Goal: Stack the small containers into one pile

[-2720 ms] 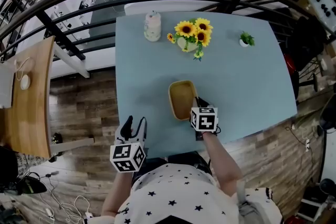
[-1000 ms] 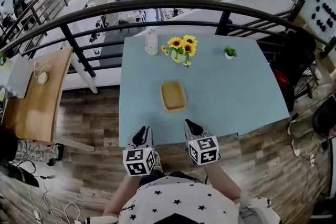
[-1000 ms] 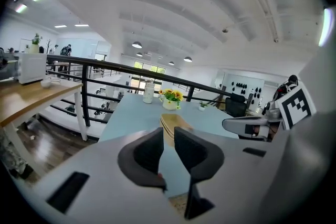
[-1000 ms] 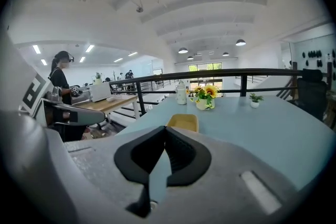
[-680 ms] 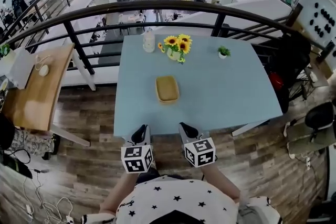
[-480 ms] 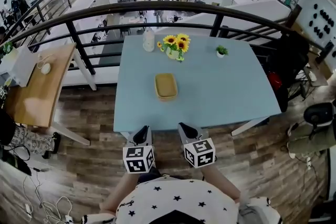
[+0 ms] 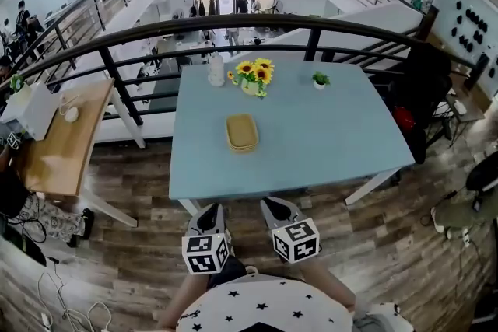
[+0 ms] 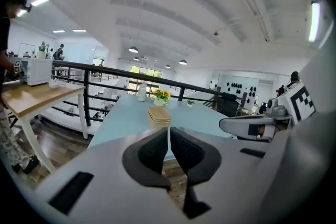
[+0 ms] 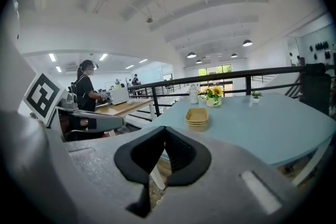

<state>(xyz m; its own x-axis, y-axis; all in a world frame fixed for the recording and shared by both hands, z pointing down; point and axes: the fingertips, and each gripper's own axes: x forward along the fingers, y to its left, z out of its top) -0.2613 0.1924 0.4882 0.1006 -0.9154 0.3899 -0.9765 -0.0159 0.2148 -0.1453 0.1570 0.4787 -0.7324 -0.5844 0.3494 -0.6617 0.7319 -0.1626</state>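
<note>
stack: small containers (image 7: 242, 133) sit nested in one tan pile on the blue table (image 7: 327, 144), centre-left of the head view. Layered rims show in the left gripper view (image 8: 159, 115) and the right gripper view (image 9: 196, 116). No loose container is visible anywhere else on the tabletop.
change, right: right gripper (image 7: 274, 207) was at the pile's near edge a few seconds back. Now it is low in the frame, below the table's near edge and well apart from the pile.
change, left: left gripper (image 7: 208, 212) is also pulled back to the bottom centre of the head view. Its jaws have just been closing.
change, view: the table looks smaller and further up the frame than before, so the person seems to have backed away from it.
left tool: pads nearly together in its own view (image 8: 168, 131), only a hairline slit left, nothing between them.
right tool: jaws fully together (image 9: 165, 131), holding nothing.
pile contact: neither gripper touches it; it stands alone and the rims look square.
other items: sunflower pot (image 7: 253, 75), white bottle (image 7: 215, 71) and small green plant (image 7: 318, 79) stand at the table's far edge, apart from the pile.
meaning: the stacking looks finished. Both tools are empty and withdrawn, which reads as the end of the task rather than a reach for another piece.
risk: low, as nothing is near enough to knock the pile.
</note>
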